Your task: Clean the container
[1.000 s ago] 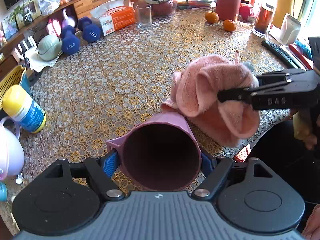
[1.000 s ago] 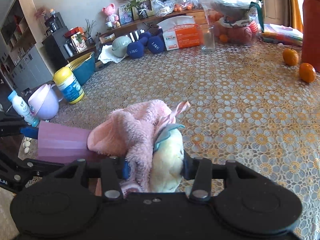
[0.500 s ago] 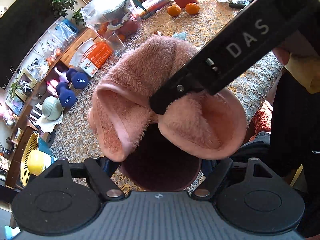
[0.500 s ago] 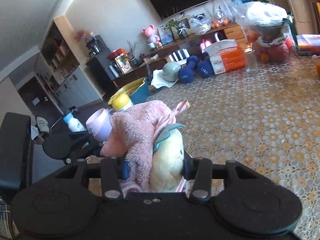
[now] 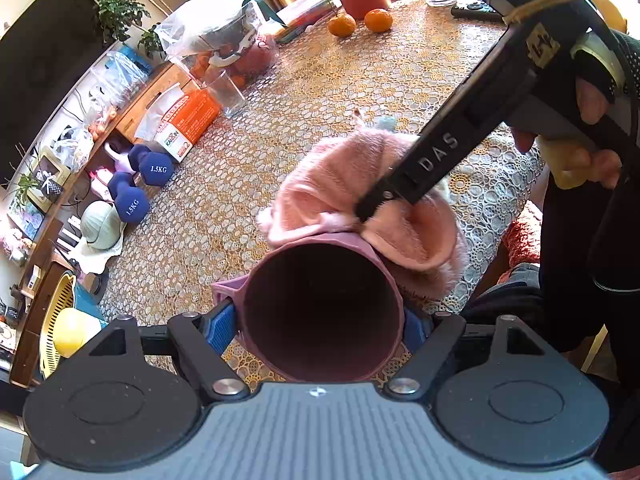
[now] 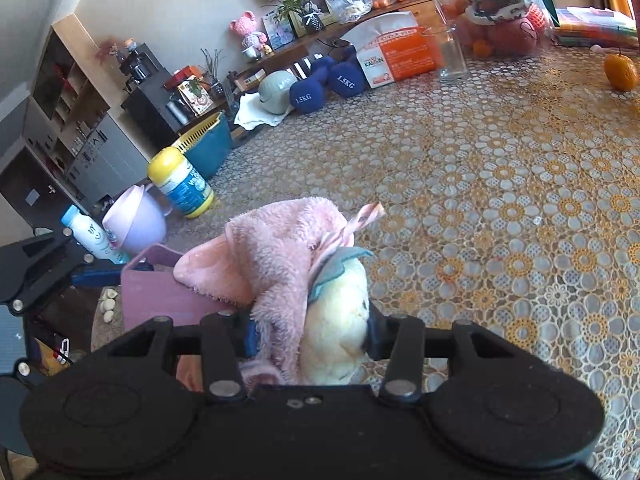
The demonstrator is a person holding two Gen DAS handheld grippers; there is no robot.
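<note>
Left gripper [image 5: 320, 320] fingers clamped on cup [image 5: 320, 312]; right gripper [image 6: 308, 332] fingers clamped on cloth [image 6: 276, 248] at rim. Push cloth inside, twist, keep cup steady.

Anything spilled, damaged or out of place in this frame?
No spill or damage shows. The left gripper holds the mauve cup on its side, and the right gripper presses the pink cloth against its outer wall, not inside. Dumbbells on the table are an unusual sight.
</note>
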